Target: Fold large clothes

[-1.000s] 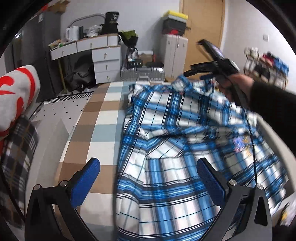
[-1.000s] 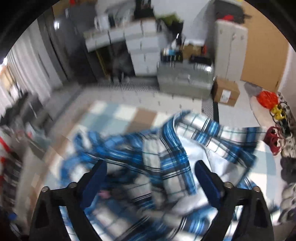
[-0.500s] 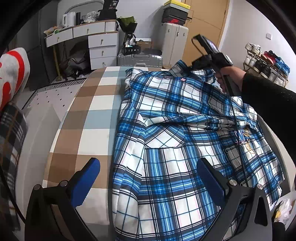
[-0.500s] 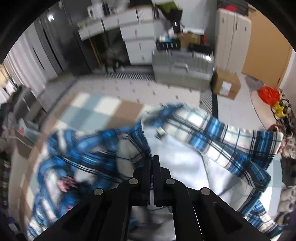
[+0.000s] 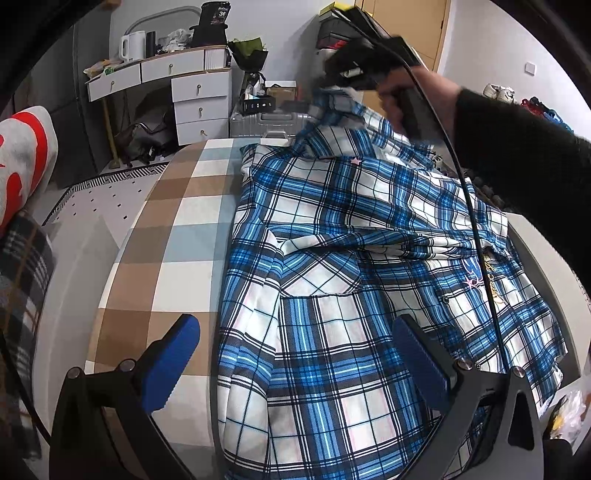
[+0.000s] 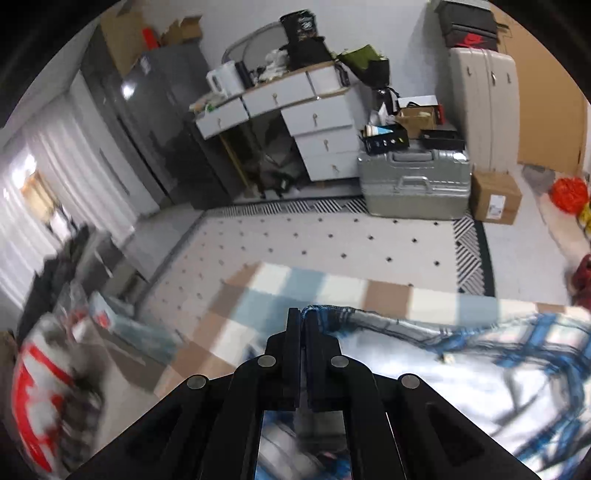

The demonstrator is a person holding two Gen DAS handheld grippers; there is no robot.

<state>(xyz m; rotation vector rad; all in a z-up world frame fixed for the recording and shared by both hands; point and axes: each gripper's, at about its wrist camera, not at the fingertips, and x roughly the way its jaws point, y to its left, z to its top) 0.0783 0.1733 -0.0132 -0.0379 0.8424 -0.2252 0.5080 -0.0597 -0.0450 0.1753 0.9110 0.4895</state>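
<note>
Plainly, the shirt (image 5: 354, 266) is light, soft and limp; it lies spread over the checked bedcover (image 5: 177, 236), with its far end lifted. The right gripper (image 6: 301, 325) has its fingers pressed together on a bunched edge of the cloth, a sound hold since a hem or corner resists slipping. The left gripper (image 5: 295, 354) hangs over the near part, fingers wide apart and holding nothing. A black box (image 5: 216, 16) on the far desk (image 5: 159, 70) reads "36".
</note>
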